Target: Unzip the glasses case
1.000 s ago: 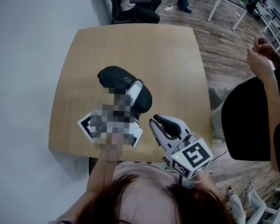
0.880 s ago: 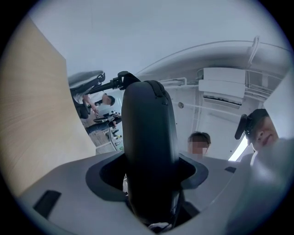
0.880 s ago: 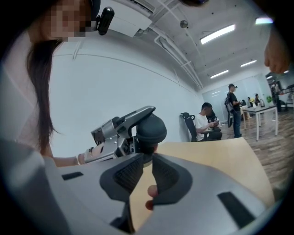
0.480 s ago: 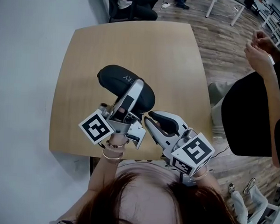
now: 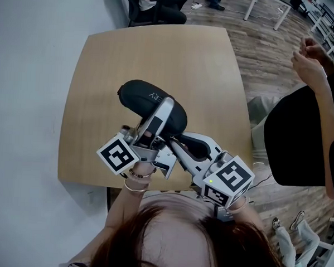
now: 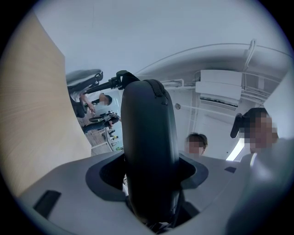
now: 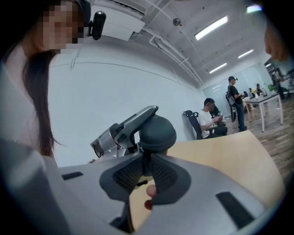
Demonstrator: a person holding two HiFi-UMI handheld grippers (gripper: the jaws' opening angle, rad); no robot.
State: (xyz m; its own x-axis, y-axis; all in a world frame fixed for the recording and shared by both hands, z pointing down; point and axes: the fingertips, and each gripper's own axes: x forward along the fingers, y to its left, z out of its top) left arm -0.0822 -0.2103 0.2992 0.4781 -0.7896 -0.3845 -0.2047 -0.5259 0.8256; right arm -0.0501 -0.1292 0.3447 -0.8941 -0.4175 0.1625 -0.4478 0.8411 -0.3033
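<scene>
Saw a black oval glasses case (image 5: pixel 149 98), smooth-shelled, with small pale lettering on top and a zip seam along its edge. Found it over the near half of a light wooden table (image 5: pixel 160 46), clamped across its body in the wide-set jaws of the left gripper (image 5: pixel 160 114). Noted the right gripper (image 5: pixel 176 142) at its near end, jaws pinched almost together on a thin dark zip pull (image 7: pixel 146 158). Made out grey-brown plank floor (image 5: pixel 271 57), a white wall (image 5: pixel 24 95), a person in black (image 5: pixel 301 137) beside the table, and a seated person (image 7: pixel 210 120) beyond.
</scene>
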